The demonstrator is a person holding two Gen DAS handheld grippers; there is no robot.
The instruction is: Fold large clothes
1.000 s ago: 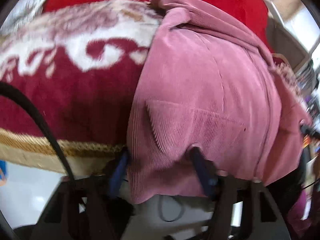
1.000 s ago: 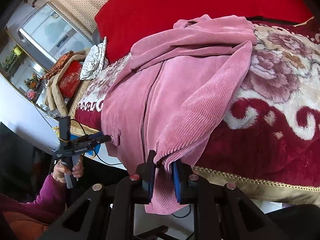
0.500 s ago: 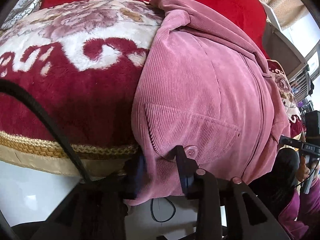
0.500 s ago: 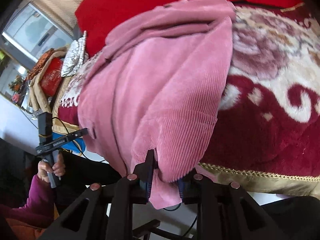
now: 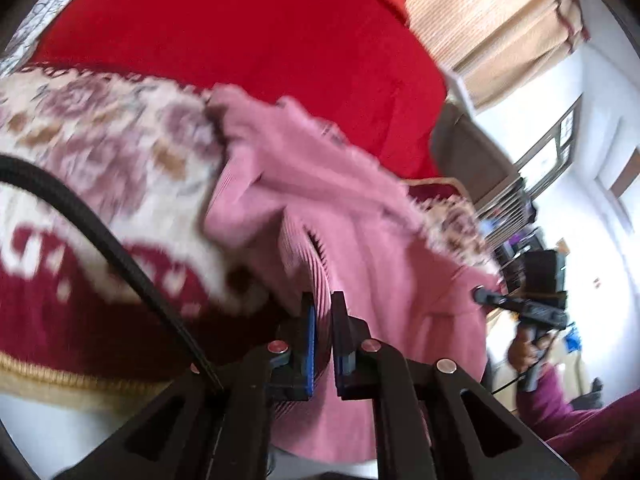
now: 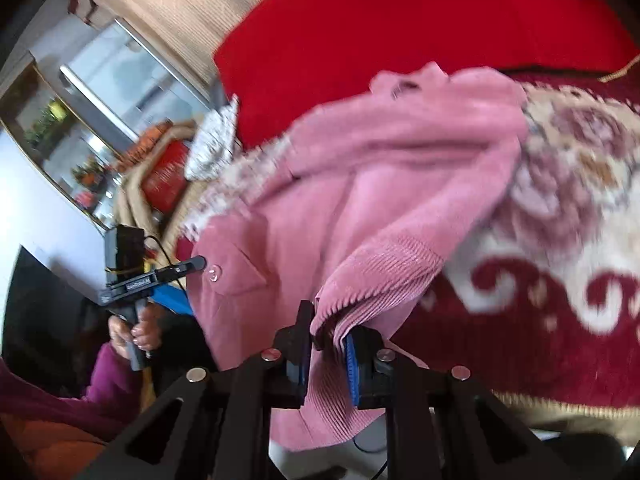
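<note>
The left gripper [image 5: 323,320] has its two fingers [image 5: 308,328] drawn close together, a narrow gap between the blue pads, with ribbed pink cloth pinched there. The right gripper [image 6: 328,336] likewise has its fingers [image 6: 352,360] closed on a ribbed edge of cloth. Each gripper shows in the other's view, held by a pistol handle in a hand [image 6: 138,328]; the sleeve on the arm is dark magenta.
</note>
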